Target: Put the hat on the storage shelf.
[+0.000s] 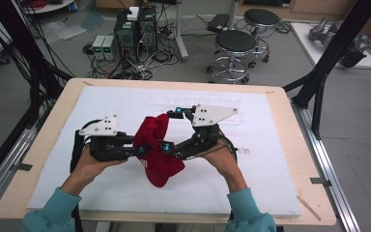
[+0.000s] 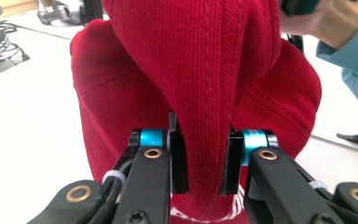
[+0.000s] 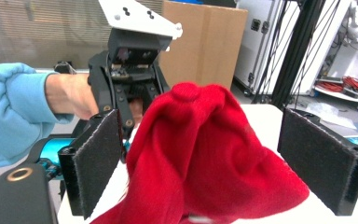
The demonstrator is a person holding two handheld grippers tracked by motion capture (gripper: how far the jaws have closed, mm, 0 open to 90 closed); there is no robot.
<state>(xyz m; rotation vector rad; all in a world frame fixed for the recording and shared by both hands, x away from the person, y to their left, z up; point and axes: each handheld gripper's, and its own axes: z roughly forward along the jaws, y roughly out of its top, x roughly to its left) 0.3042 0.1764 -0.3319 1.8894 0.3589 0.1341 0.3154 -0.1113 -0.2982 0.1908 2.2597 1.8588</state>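
Between the two grippers, above the white mat point(image 1: 270, 159), hangs a red knit hat point(image 1: 157, 150). Pinched tight in the left gripper point(image 2: 204, 163) is a ridge of its fabric, bunched between the pads. Opposite it, the right gripper point(image 3: 214, 163) stands with its jaws spread wide, the hat's loose body sagging between them, apparently ungripped. It looks light, soft and floppy: it will drape and fold wherever it is unsupported, but the knit should not slip on those rough pads. A doubled fold or the thicker brim looks the surest place to grasp.
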